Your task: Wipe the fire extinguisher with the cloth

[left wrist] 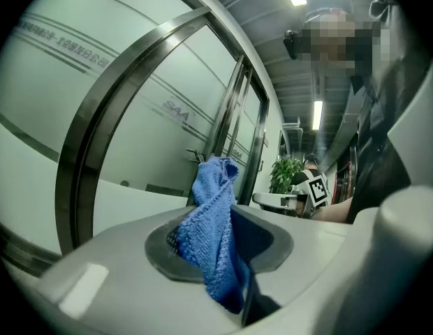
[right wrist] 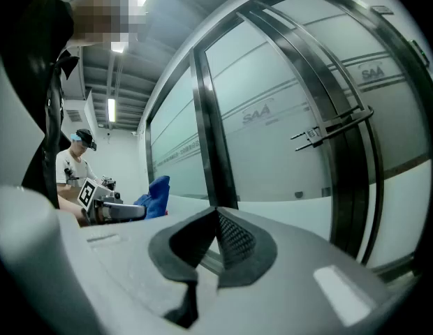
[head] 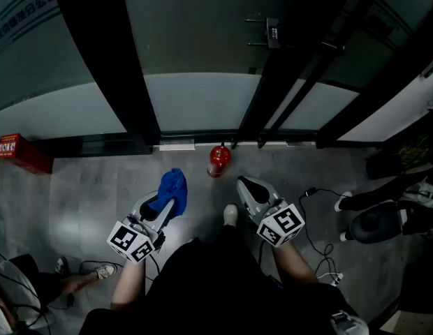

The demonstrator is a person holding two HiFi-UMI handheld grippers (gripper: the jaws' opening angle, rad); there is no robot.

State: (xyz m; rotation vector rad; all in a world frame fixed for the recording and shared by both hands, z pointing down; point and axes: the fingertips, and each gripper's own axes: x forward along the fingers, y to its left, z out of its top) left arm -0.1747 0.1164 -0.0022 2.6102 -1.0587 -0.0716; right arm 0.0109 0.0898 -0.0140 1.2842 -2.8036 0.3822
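The left gripper (head: 176,204), held low over the floor (head: 84,194) on a forearm reaching forward, has its jaws clamped on a blue cloth (head: 172,185) whose loose end bunches up past the tips. The right gripper (head: 246,185), held level with it on the other forearm, has its jaws pressed together with nothing between them. Both upper arms are hidden under the person's dark clothing, and one shoe (head: 231,215) shows between the grippers. The red extinguisher (head: 218,160) stands on the floor just ahead, between the two grippers and clear of both, at the foot of a glass door (head: 202,47). From so steeply above, only its top is plain. A red box (head: 14,149) at far left is cut off by the frame's edge, its contents hidden. Cables (head: 318,243) trail across the floor at right.
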